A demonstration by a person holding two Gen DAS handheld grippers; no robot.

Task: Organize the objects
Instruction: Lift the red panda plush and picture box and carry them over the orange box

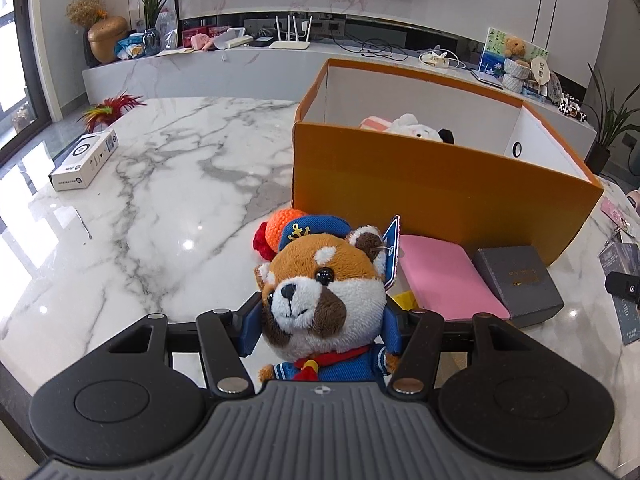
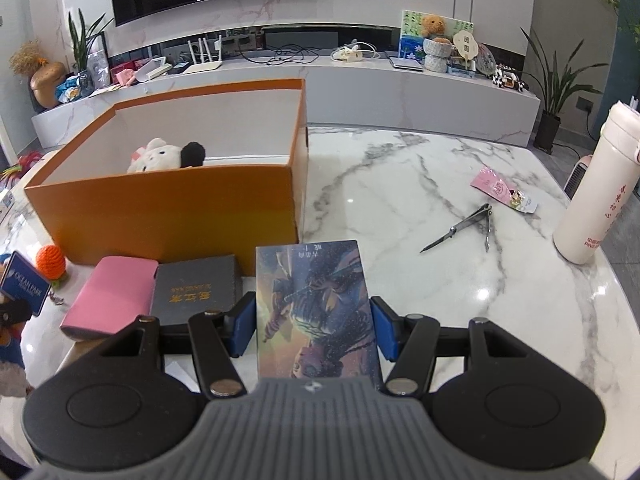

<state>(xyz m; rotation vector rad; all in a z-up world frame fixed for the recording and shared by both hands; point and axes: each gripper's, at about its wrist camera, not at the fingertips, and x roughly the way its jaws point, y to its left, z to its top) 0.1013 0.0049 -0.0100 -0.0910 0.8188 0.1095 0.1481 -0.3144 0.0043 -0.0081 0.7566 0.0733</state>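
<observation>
Orange cardboard box [image 1: 440,196] stands open on the white marble table [image 1: 160,200], and inside it a white plush toy [image 2: 160,156] with a black ear lies against the near wall, its top showing above the rim.

Left gripper [image 1: 320,320] has its blue pads pressed against both sides of a red panda plush [image 1: 320,284] in a blue sailor cap and suit with a red neckerchief; the toy faces the camera, held above the tabletop in front of the box. A blue paper tag [image 1: 392,252] hangs at its ear. Behind its head sit an orange crocheted ball [image 1: 284,220] and a red crocheted piece [image 1: 262,244]. To the right of the plush a pink case [image 1: 444,280] lies flat just before the box wall, and a dark grey gift box [image 1: 520,280] with gold lettering lies touching it on its far side.

Right gripper [image 2: 314,324] is clamped on a book [image 2: 316,304] with a dark illustrated cover, its pads on the two long edges; the book's far end reaches toward the corner of the cardboard box. On the bare marble to the right lie a folded-open nail clipper [image 2: 468,228] and, beyond it, a pink sachet [image 2: 504,192]. A cream thermos [image 2: 596,188] stands upright near the table's right edge. A white carton [image 1: 86,160] lies well apart at the left.
</observation>
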